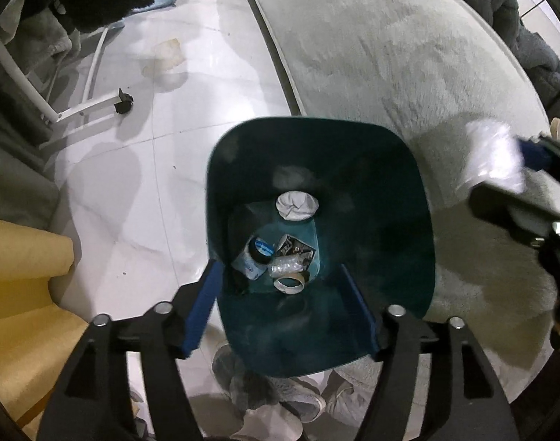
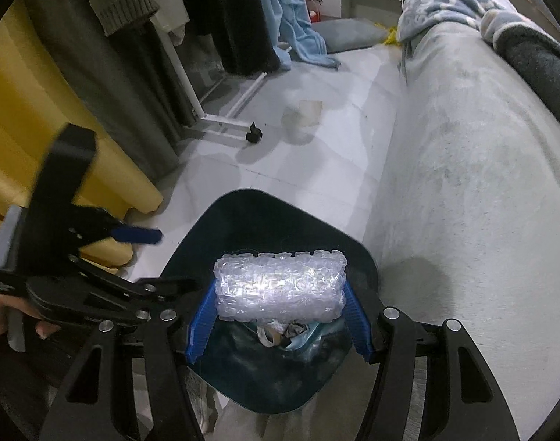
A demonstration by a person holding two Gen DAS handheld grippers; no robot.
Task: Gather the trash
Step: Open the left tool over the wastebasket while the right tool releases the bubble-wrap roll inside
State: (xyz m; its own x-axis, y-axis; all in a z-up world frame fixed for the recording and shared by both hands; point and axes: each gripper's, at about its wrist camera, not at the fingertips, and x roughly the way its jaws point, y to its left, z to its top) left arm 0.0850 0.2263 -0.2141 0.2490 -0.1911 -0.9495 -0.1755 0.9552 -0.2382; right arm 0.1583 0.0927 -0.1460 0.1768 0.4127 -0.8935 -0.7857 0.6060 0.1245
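Right wrist view gives us the clearest look at the catch: our right tool [image 2: 280,312] has its two blue ribbed fingers [image 2: 200,325] pressed against the ends of a clear rolled bundle of bubble wrap [image 2: 280,286], gripping it crosswise. The bundle hangs directly above the open mouth of the dark teal plastic trash bin [image 2: 243,378], and we can see a few scraps in the bin's bottom just under it.

From the left wrist view, our left tool [image 1: 285,312] is spread wide and holds nothing; its blue fingers [image 1: 202,312] straddle the near rim of the bin [image 1: 390,191], one on each side, though we cannot tell whether they touch it. Looking straight down into the bin, we see a crumpled white paper wad [image 1: 297,205] toward the far side of the floor, a clear plastic bottle with a blue label [image 1: 256,257], a crinkled silver wrapper [image 1: 296,251] and a beige tape ring [image 1: 289,283] nearer us. The right tool shows blurred to the right of the bin there, with the bubble wrap [image 1: 493,158] in it.

The bin stands on the pale tiled floor [image 1: 206,92], at the edge of a light grey shaggy rug [image 1: 390,55]. A black caster on a white rack leg [image 1: 123,103] sits well apart from the bin, to its far left.
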